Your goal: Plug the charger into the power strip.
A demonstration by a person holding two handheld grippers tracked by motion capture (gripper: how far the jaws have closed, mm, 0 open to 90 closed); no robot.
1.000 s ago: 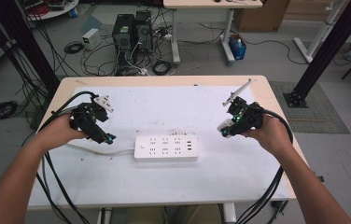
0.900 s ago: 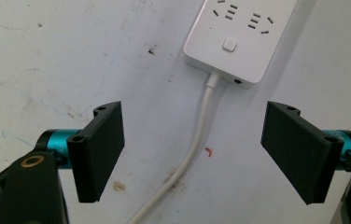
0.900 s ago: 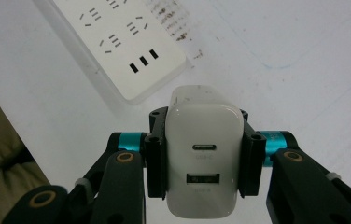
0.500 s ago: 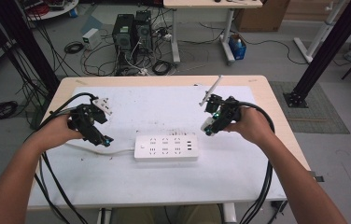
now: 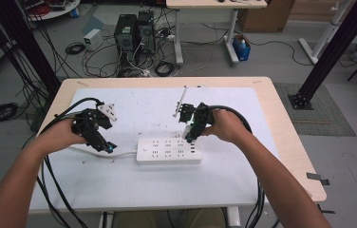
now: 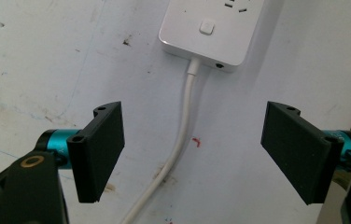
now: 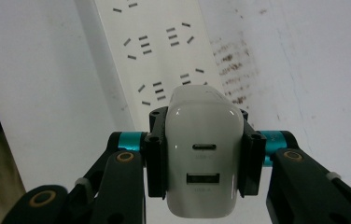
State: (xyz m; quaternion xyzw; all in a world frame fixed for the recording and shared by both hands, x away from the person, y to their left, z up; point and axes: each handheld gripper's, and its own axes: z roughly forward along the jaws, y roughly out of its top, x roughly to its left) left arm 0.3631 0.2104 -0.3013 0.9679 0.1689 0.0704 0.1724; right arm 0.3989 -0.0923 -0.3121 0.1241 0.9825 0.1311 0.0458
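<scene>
Holding a white charger (image 7: 201, 158) in your right gripper (image 5: 192, 124), you have it clamped between both jaws, its two ports facing the camera in the right gripper view. The charger sits right over the far end of the white power strip (image 5: 168, 151), just above the socket rows (image 7: 157, 44); whether its prongs touch the strip I cannot tell, since the charger body hides that spot. In the high view your right hand (image 5: 224, 126) is at the strip's right end, above its back edge.

Your left gripper (image 5: 96, 135) hangs low over the table (image 5: 134, 185) just left of the strip, jaws wide apart and holding nothing. In the left gripper view the strip's white cord (image 6: 178, 144) runs between the two open jaws, apart from both, and leads up to the strip's end with a square button (image 6: 207, 26). Your left hand (image 5: 62, 137) grips that tool near the table's left edge.

The white tabletop is scuffed and stained with dark specks. Black cables (image 5: 58, 118) trail from both tools back toward you. Computer towers (image 5: 134, 31) and tangled wires lie on the floor beyond the table.
</scene>
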